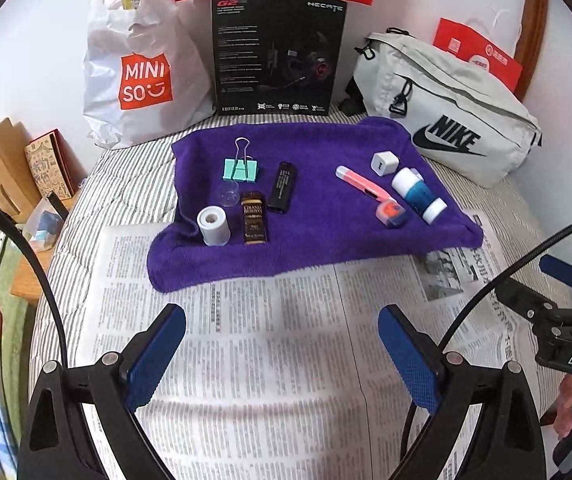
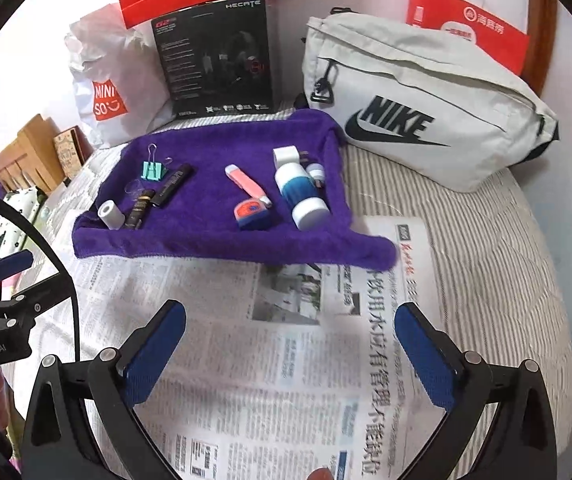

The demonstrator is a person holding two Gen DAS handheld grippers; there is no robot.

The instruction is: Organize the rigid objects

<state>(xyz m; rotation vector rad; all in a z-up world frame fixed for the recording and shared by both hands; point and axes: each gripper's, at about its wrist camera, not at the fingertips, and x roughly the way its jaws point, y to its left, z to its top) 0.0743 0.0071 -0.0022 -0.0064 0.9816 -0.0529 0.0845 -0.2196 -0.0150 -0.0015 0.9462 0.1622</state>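
On the bed a purple towel (image 1: 317, 216) lay across a striped sheet (image 1: 134, 184) and partly over a spread newspaper (image 1: 270, 360). The small things stood on the towel in two groups. On the left side there were a mint binder clip (image 1: 240, 169), a black lighter (image 1: 282, 187), a dark chocolate bar (image 1: 254, 220) and a grey cylinder (image 1: 213, 225), close together but mostly not touching; a small clear cap (image 1: 228, 193) lay between the clip and the cylinder. On the right side a white cube charger (image 1: 384, 163) stood just beside a blue and white bottle (image 1: 417, 194) that lay on its side, and a pink utility knife (image 1: 361, 185) ended against a small orange and blue tape measure (image 1: 393, 214). The left gripper (image 1: 282, 354) hovered over the newspaper, near the front edge of the towel, with its blue pads wide apart and nothing between them. The right gripper (image 2: 289, 354) hung over the newspaper too, also fully spread and empty. Behind the towel, against the wall, stood a white Miniso bag (image 1: 138, 72), a black headphone box (image 1: 278, 56) and a grey Nike bag (image 1: 445, 108).
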